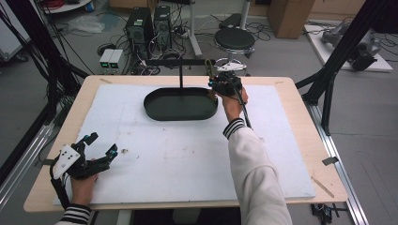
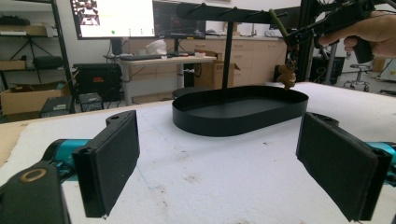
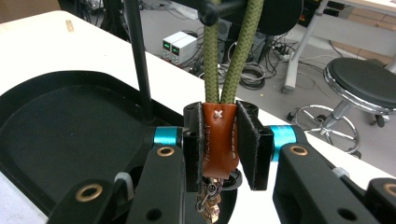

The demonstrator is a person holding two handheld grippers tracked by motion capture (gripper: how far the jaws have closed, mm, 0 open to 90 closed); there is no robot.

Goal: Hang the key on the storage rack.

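While the left tongs (image 1: 102,146) gape empty, the right tongs (image 3: 221,140) pinch one leather tab (image 3: 218,140) (two green cords (image 3: 229,51)).

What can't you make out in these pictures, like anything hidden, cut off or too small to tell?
- Charm under the leather tab: right gripper view, half hidden by the right tongs, cut at the bottom edge.
- Stamped lettering on the tab: same view, too blurred to read.
- Where the green cord loops over the peg: same view, cut by the top edge.
- Keychain: high view, too small for detail.
- Monitor contents: left gripper view, too small.
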